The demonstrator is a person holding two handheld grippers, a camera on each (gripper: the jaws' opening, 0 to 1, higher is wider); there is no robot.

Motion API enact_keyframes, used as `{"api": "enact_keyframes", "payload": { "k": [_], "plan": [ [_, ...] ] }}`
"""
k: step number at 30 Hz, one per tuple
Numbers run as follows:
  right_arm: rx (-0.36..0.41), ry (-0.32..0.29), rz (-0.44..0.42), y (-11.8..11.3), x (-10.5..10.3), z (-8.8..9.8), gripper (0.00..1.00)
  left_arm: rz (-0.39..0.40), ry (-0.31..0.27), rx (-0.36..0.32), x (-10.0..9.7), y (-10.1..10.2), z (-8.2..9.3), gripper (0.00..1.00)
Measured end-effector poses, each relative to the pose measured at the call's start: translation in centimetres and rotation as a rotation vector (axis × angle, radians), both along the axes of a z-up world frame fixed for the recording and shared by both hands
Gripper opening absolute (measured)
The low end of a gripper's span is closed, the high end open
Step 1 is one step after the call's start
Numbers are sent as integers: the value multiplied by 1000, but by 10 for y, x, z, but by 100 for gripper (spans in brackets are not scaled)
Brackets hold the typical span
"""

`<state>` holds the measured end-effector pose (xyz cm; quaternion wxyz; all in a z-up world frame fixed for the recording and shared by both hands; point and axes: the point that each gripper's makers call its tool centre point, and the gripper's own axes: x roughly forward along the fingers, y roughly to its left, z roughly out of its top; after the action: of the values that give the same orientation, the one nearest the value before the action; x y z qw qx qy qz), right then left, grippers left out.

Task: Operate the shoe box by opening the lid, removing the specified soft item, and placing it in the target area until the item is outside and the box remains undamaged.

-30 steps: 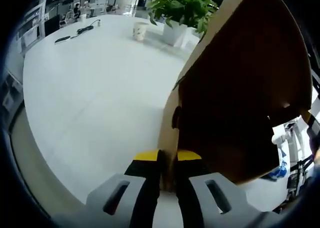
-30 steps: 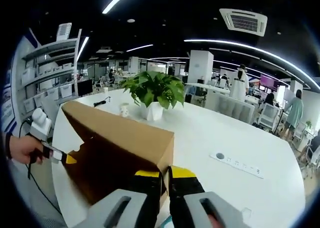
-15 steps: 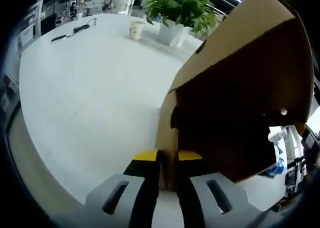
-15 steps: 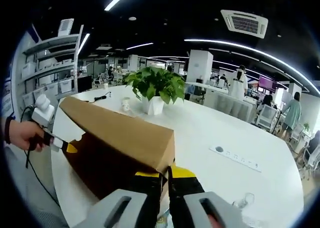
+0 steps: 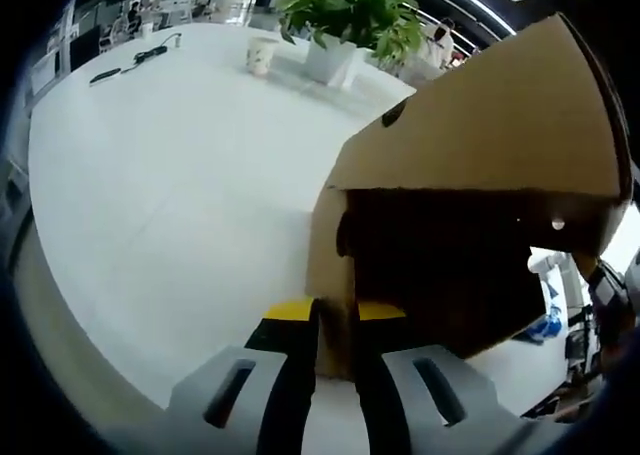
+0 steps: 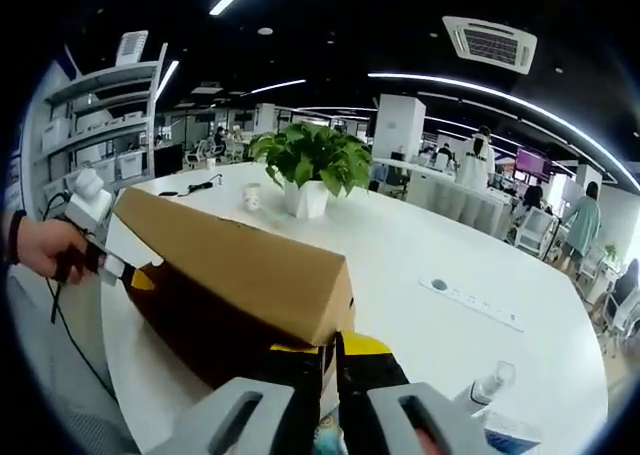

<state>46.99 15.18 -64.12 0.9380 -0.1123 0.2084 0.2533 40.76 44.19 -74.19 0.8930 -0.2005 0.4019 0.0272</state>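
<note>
A brown cardboard shoe-box lid is lifted off the white table, its dark underside facing me. My left gripper is shut on the lid's near side wall. In the right gripper view the same lid stretches left from my right gripper, which is shut on its corner edge. At the lid's far end the left gripper shows with a hand on it. The box's inside and the soft item are hidden.
A potted green plant and a paper cup stand farther back on the white table. A power strip lies to the right, with a small bottle near it. Shelves and people fill the office behind.
The lid has tilted further, so its outer top now faces the left gripper view more. Both grippers keep their hold on it. A bottle has come into the right gripper view.
</note>
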Motion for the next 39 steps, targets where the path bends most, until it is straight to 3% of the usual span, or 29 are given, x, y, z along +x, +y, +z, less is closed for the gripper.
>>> {"api": "enact_keyframes", "payload": {
  "k": [14,24,39],
  "plan": [
    [-9,27,-1,-1,-10,-15,0,-25,-12,-15,0,-2,0,13],
    [-2,90,4,2,-23,-38,0,-49,-16,-17,0,-1,0,13],
    [9,107,11,3,-28,-42,0,-105,-64,36,-8,1,17,12]
  ]
}}
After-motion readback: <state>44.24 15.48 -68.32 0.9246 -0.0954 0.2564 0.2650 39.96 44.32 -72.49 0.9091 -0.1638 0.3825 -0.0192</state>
